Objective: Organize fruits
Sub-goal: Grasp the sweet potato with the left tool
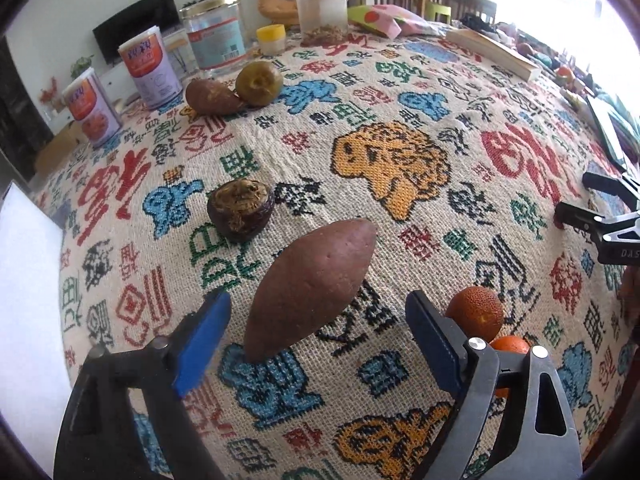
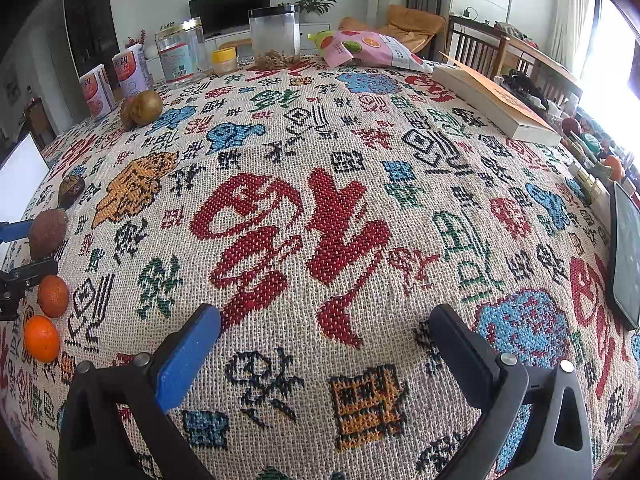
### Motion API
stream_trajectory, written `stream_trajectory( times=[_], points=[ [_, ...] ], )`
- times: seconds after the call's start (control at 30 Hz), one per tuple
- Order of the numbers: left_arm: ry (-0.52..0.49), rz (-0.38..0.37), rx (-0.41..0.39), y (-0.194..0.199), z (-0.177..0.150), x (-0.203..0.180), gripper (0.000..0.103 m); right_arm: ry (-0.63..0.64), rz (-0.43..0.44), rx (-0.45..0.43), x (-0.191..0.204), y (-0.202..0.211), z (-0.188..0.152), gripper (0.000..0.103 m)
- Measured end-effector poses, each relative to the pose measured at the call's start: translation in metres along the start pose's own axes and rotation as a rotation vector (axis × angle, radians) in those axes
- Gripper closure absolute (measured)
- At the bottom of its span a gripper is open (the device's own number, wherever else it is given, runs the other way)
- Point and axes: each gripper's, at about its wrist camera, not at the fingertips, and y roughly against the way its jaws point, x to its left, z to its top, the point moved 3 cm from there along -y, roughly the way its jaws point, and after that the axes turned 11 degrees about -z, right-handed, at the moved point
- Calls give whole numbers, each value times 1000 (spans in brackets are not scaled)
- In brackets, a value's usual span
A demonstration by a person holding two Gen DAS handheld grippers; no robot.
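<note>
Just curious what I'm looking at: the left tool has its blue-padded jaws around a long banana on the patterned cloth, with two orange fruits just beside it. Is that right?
Not quite. It is no banana but a reddish-brown sweet potato that sits between the open jaws of the left tool, as the left wrist view shows. The patterned cloth and the two orange fruits beside it are as you say.

a home living room: television [image 2: 229,6], houseplant [image 2: 314,2], wooden chairs [image 2: 478,46], woven tablecloth [image 2: 320,160].

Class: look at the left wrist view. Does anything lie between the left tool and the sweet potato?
Nothing visible does. The sweet potato already sits between the left tool's open fingers, untouched; the orange fruit lies outside them.
</note>
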Motion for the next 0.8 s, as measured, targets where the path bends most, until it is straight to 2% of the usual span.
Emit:
stream_trajectory(
  times=[0.03,0.07,0.13,0.2,0.23,0.3,0.37,0.4,0.5,0.57,0.67,0.73,0.8],
  points=[
    [0,11,14,-1,0,-1,34,0,0,0,0,0,0,0],
    [8,0,20,-2,1,0,38,0,0,0,0,0,0,0],
    [38,-30,13,-1,4,2,38,0,0,0,0,0,0,0],
    [68,-40,12,-4,9,7,34,0,0,0,0,0,0,0],
    [82,-34,21,-7,10,9,26,0,0,0,0,0,0,0],
    [93,-15,33,-13,10,10,26,0,0,0,0,0,0,0],
    [121,-34,8,-9,6,9,47,0,0,0,0,0,0,0],
    [144,-18,14,-7,5,10,48,0,0,0,0,0,0,0],
    [258,-5,15,7,-8,17,54,0,1,0,0,0,0,0],
    [384,-1,22,21,-21,25,57,0,1,0,0,0,0,0],
    [573,-50,-1,46,-45,37,58,0,1,0,0,0,0,0],
    [611,-37,-42,59,-58,40,59,0,1,0,0,0,0,0],
    [587,22,-85,65,-66,42,59,0,1,0,0,0,0,0]
  ],
)
